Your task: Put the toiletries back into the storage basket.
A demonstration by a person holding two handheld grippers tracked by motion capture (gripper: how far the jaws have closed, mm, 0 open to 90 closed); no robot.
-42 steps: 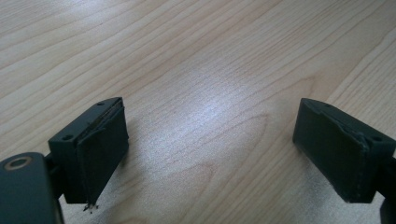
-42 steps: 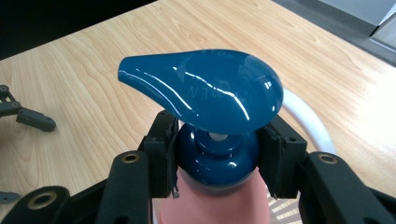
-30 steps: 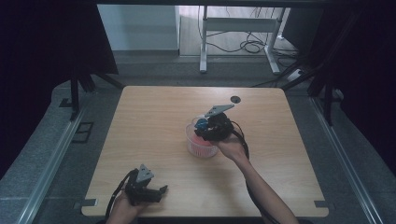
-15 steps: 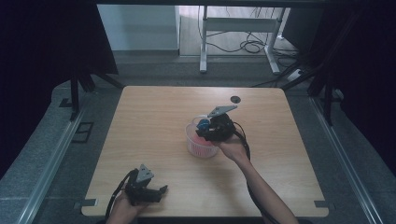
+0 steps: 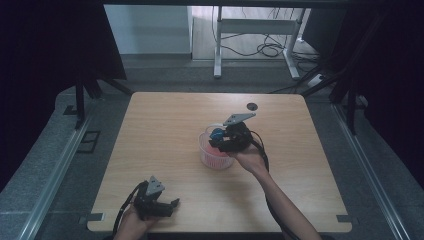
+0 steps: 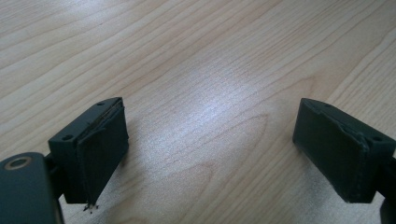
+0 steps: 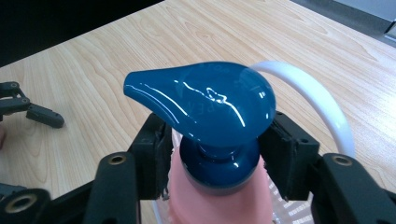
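A pink pump bottle with a glossy blue pump head [image 7: 205, 95] stands upright in a small pink basket [image 5: 215, 159] with a white handle [image 7: 322, 105], near the middle of the table. My right gripper [image 7: 217, 154] reaches over the basket [image 5: 220, 141]. Its jaws flank the bottle's blue collar and have just been opening. The pads stand slightly off the collar, with the bottle still between them. My left gripper [image 5: 172, 204] rests at the table's near left edge. In its own view it is open [image 6: 212, 149] over bare wood.
The light wooden table [image 5: 165, 125] has a small black round spot [image 5: 251, 106] near its far edge. Beyond the table are a white frame and cables on the floor [image 5: 260, 47]. My left gripper [image 7: 28, 109] shows far off in the right gripper view.
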